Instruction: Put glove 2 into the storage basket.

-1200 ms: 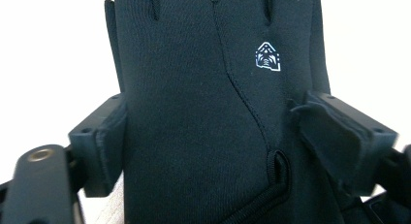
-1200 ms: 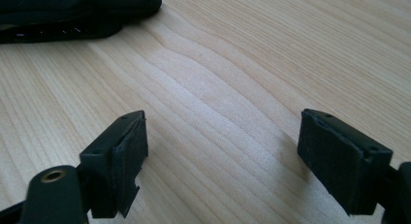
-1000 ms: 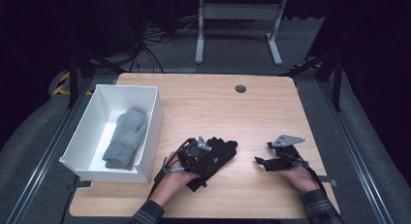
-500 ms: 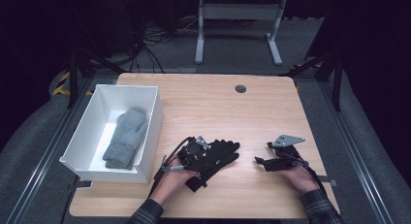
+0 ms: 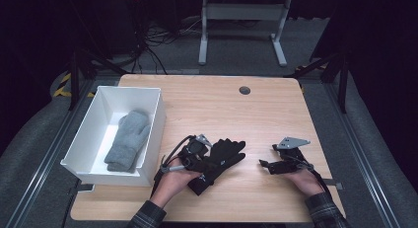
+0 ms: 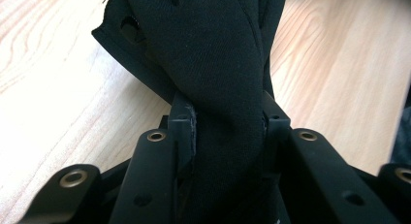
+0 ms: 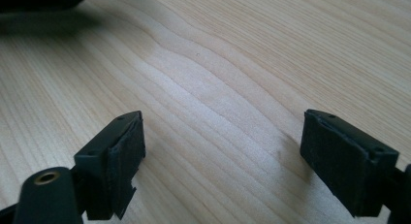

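Gloves half sorted: a grey mitten (image 5: 127, 140) already lies in the white bin (image 5: 156, 120), while the left hand-held gripper (image 6: 228, 132) pinches a black glove (image 5: 219, 159) on the worktop (image 5: 256, 114) beside it, yet to be binned, and the right hand-held gripper (image 7: 223, 151) rests spread, empty.

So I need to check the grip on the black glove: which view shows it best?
The left gripper view: the black glove fills the gap of the left gripper, both pads pressed on the fabric. The high view shows the whole glove on the table, but the grip is small there. The right gripper view shows bare wood.
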The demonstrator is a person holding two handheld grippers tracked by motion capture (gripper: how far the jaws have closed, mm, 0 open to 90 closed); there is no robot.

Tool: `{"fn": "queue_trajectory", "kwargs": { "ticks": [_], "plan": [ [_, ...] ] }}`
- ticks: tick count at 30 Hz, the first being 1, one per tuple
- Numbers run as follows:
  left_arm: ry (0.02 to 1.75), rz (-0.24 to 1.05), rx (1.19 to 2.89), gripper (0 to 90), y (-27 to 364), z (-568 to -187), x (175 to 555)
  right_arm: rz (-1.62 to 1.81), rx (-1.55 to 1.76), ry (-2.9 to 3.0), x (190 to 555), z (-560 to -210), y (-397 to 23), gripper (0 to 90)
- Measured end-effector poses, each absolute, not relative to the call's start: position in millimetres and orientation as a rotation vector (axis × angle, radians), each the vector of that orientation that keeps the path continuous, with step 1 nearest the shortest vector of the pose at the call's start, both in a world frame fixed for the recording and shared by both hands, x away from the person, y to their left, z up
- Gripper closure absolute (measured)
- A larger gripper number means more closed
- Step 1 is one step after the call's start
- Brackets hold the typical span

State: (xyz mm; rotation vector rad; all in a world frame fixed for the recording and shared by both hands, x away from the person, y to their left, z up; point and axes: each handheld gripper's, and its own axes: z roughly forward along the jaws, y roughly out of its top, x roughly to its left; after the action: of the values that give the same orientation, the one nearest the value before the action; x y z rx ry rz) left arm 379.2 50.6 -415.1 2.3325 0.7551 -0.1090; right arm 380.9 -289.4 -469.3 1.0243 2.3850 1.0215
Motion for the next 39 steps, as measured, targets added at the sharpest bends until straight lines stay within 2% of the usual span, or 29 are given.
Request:
{"fn": "queue_trajectory", "kwargs": {
  "ticks": [12, 39],
  "plan": [
    [0.766, -0.045, 2.299, 67.9, 54, -375, 379, 1.014, 1.031, 2.384, 381, -469, -289, 14.9],
    [0.747, -0.001, 2.301, 67.7, 70, -304, 390, 1.016, 1.031, 2.383, 381, -470, -289, 14.8]
  ]
}}
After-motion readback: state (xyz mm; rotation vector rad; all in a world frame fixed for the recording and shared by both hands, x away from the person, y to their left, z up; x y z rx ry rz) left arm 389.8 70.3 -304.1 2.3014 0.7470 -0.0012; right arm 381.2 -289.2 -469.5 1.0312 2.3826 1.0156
